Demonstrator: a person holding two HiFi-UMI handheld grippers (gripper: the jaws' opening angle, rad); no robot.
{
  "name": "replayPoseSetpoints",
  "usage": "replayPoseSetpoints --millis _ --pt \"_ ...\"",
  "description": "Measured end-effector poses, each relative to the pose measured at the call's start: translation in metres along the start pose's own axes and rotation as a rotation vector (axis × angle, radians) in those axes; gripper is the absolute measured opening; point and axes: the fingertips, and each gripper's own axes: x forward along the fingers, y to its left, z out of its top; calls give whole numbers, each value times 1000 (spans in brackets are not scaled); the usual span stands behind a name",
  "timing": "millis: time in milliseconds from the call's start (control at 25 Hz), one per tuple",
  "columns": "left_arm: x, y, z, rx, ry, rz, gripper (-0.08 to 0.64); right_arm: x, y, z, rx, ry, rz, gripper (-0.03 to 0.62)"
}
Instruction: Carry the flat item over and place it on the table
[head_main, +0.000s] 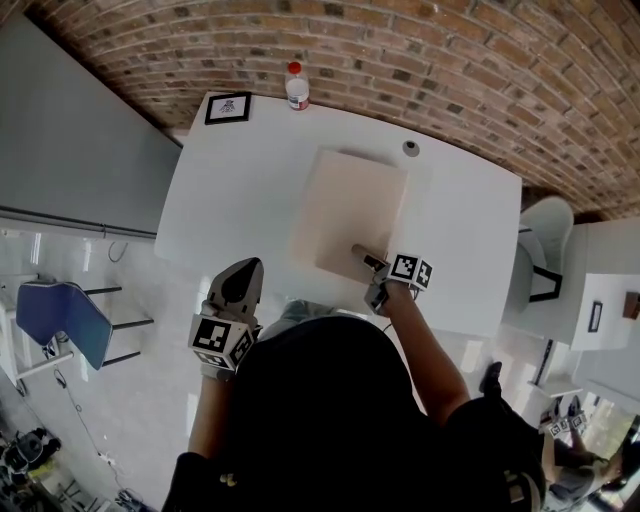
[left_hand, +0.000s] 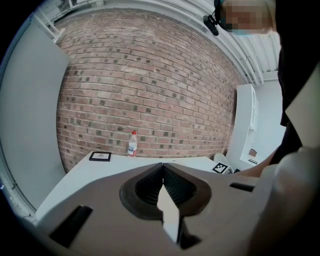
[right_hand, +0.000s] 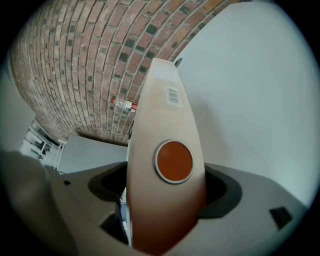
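The flat item is a pale beige board that lies flat on the white table, right of its middle. My right gripper is at the board's near edge. In the right gripper view the board, with an orange round sticker and a barcode label, runs between the jaws of the right gripper. The jaws stand wide with gaps beside the board, so it is open. My left gripper hovers at the table's front left edge. Its jaws meet at the tip with nothing between them.
A small bottle with a red cap and a black-framed marker card stand at the table's far edge by the brick wall. A small round knob sits far right. A white chair is right of the table, a blue chair left.
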Motion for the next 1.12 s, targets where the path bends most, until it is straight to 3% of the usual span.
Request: replayPoseSetpoints --millis 360,600,800,1120 --pt "-7 6 -10 -18 18 40 5 7 -20 2 -18 6 -117 449" --pt "-10 7 -11 -27 15 48 5 7 -26 -2 -9 7 -144 454" --pt "-8 7 -11 -31 11 39 5 -4 -32 0 -66 -15 -223 456" --pt "5 1 -7 -37 -3 -13 5 -35 -4 12 -160 -113 -208 453"
